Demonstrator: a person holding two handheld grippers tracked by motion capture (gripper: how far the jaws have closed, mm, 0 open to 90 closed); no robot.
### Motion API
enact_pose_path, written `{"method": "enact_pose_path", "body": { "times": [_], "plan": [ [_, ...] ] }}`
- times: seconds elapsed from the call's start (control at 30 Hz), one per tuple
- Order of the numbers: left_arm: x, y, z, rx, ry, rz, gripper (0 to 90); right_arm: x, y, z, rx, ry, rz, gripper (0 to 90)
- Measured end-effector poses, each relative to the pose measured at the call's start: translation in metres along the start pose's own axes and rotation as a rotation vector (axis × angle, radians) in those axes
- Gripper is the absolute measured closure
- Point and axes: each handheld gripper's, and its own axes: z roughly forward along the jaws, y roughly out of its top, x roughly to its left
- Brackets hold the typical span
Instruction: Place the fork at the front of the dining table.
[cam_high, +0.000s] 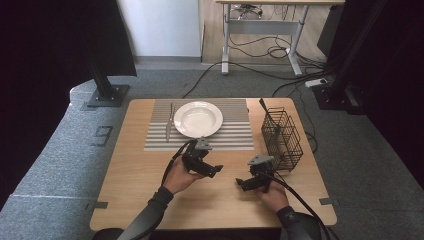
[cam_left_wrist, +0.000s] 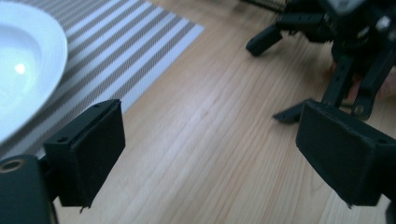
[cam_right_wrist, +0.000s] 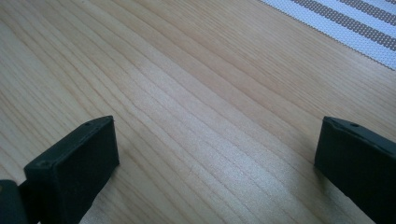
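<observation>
Wooden tabletop (cam_high: 135, 185), two hand-held claws low over its near half. Going left to right:

Butter knife (cam_high: 169, 122) lies flat on a grey striped placemat (cam_high: 235, 135), beyond the left claw and a bit to its left. White plate (cam_high: 198, 119) sits just beside the knife on the same mat, straight beyond the left claw; in the left gripper view the plate rim (cam_left_wrist: 28, 70) is at upper left, mat stripes next to it.

Left claw (cam_high: 214, 170) held in the left hand (cam_high: 178, 176), pointing right toward the other claw. Jaws spread wide, nothing between them, bare wood under the gap (cam_left_wrist: 210, 158).

Right claw (cam_high: 242, 184) held in the right hand (cam_high: 272, 192), pointing left, near the left claw but apart. It shows in the left gripper view, upper right (cam_left_wrist: 285, 77). Jaws wide apart, nothing held, bare wood below (cam_right_wrist: 215, 154); mat corner (cam_right_wrist: 355, 23) at upper right of the right gripper view.

Black wire cutlery basket (cam_high: 282, 137) stands upright just beyond the right claw, slightly to its right, at the tabletop's right edge. A dark utensil handle (cam_high: 265, 107) sticks out of the basket top; cannot tell which utensil.
</observation>
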Motion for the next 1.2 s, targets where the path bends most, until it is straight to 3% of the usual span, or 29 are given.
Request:
{"method": "enact_pose_path", "body": {
  "times": [0.4,0.67,1.07,1.2],
  "plan": [
    [0.003,0.047,0.007,-0.036,-0.037,0.019,15.7,0.0,0.0,0.0,0.0,0.001,-0.005,0.0],
    [-0.009,0.084,0.016,-0.043,-0.029,0.086,20.8,0.0,0.0,0.0,-0.002,0.0,-0.006,0.0],
    [-0.026,0.131,0.032,-0.06,-0.062,0.141,24.9,0.0,0.0,0.0,0.0,0.001,-0.002,0.0],
    [-0.032,0.143,0.039,-0.063,-0.083,0.142,25.9,0.0,0.0,0.0,0.0,0.0,-0.003,0.0]
  ]
}}
